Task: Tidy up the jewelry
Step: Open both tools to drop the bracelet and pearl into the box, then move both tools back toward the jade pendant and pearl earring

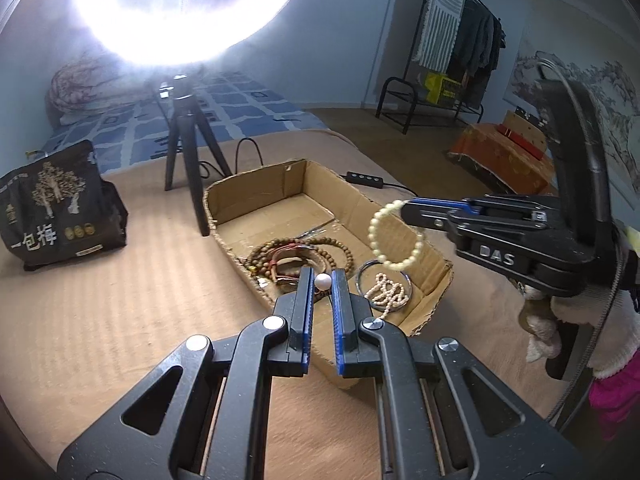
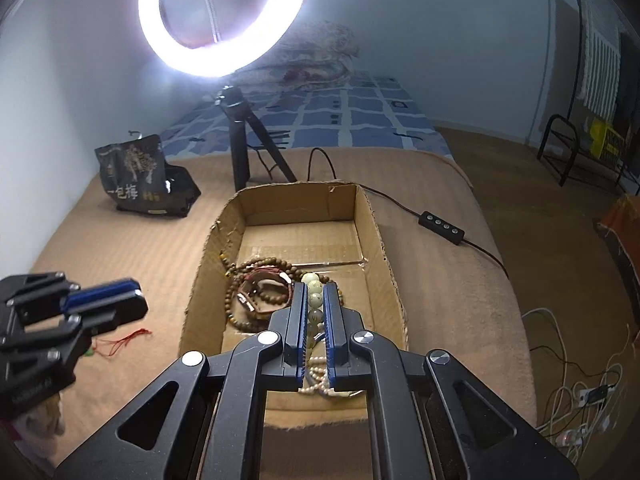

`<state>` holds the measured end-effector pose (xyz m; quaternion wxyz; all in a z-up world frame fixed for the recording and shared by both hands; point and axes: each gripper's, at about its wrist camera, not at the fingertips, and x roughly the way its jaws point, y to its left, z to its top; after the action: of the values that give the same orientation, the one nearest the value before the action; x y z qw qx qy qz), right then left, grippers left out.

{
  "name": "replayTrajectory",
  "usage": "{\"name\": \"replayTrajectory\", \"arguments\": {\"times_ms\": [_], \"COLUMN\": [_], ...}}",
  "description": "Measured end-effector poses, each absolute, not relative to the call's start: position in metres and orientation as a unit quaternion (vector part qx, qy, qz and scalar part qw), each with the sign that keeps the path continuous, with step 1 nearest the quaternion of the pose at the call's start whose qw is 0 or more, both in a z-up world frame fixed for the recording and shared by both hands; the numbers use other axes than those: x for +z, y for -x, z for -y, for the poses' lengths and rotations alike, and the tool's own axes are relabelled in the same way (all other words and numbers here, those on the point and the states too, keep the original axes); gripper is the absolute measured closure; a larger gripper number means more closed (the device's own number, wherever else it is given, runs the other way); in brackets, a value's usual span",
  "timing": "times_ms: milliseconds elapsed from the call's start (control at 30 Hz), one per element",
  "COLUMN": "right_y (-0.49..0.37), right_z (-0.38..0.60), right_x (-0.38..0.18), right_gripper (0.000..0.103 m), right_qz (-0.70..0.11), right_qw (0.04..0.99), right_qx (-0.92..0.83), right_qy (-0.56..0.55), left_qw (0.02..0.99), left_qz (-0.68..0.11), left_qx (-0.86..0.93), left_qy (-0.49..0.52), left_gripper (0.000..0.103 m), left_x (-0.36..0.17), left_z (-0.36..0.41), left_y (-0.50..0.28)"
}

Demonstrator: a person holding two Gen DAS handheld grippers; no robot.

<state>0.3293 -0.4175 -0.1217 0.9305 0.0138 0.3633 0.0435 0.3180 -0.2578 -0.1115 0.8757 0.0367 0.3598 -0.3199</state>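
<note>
Nearest the lens, the left tongs (image 1: 323, 280) are clamped on a single white pearl (image 1: 322, 281), held over the near left edge of the cardboard box (image 1: 224, 200). Far left on the bed's tan ribbed blanket (image 1: 120, 300) leans a black snack bag (image 1: 56, 204), and beyond it stands a black tripod (image 1: 188, 152) under a glaring ring light (image 2: 224, 20). Behind that lie a blue checked sheet (image 1: 240, 108) and a rolled quilt (image 1: 84, 84) against the pale wall. Inside the box, brown wooden beads (image 1: 320, 246) coil at the left, with a metal bangle (image 1: 366, 270) and small pearl strand (image 1: 386, 292) at the right. Above them the right tongs (image 2: 316, 300) are shut on a cream bead bracelet (image 1: 394, 236) that hangs over the box. A cable remote (image 2: 441, 228) rests on the blanket to the right, and a clothes rack (image 1: 460, 40) stands far right on the brown floor (image 1: 420, 148).
</note>
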Motion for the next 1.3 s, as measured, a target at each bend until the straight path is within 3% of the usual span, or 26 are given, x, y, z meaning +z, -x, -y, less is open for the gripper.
{"name": "replayTrajectory", "arguments": {"times_ms": [733,767,800,833,867,900,933,1033,1133,1300], "right_y": [-0.344,-0.344,-0.343,-0.342,-0.342,-0.341,-0.339,-0.337,-0.338,-0.335], "right_z": [0.432,0.432,0.432,0.432,0.432,0.432,0.432,0.434,0.436,0.437], "right_x": [-0.139,-0.139,-0.138,-0.137,-0.136,-0.135,-0.133,-0.13,-0.129,-0.128], "right_gripper": [0.096,0.093,0.081,0.065,0.056,0.039,0.03,0.026,0.025,0.023], "right_qz": [-0.375,-0.375,-0.374,-0.371,-0.367,-0.363,-0.359,-0.353,-0.357,-0.359], "right_qw": [0.924,0.925,0.925,0.927,0.928,0.93,0.932,0.934,0.933,0.932], "right_qx": [0.043,0.04,0.037,0.033,0.028,0.024,0.018,0.003,-0.007,-0.015], "right_qy": [-0.055,-0.056,-0.056,-0.054,-0.052,-0.05,-0.049,-0.045,-0.049,-0.052], "left_qw": [0.869,0.869,0.869,0.869,0.87,0.871,0.874,0.874,0.875,0.876], "left_qz": [-0.37,-0.37,-0.371,-0.37,-0.367,-0.363,-0.359,-0.356,-0.358,-0.353], "left_qx": [-0.324,-0.323,-0.322,-0.323,-0.325,-0.325,-0.321,-0.323,-0.32,-0.319], "left_qy": [-0.059,-0.06,-0.061,-0.06,-0.058,-0.058,-0.06,-0.065,-0.07,-0.075], "left_gripper": [0.096,0.092,0.086,0.069,0.054,0.049,0.041,0.038,0.027,0.025], "left_x": [-0.122,-0.122,-0.122,-0.122,-0.121,-0.12,-0.119,-0.118,-0.118,-0.115], "left_z": [0.28,0.28,0.28,0.279,0.278,0.278,0.277,0.277,0.278,0.277], "left_y": [-0.321,-0.321,-0.321,-0.32,-0.32,-0.319,-0.318,-0.315,-0.313,-0.308]}}
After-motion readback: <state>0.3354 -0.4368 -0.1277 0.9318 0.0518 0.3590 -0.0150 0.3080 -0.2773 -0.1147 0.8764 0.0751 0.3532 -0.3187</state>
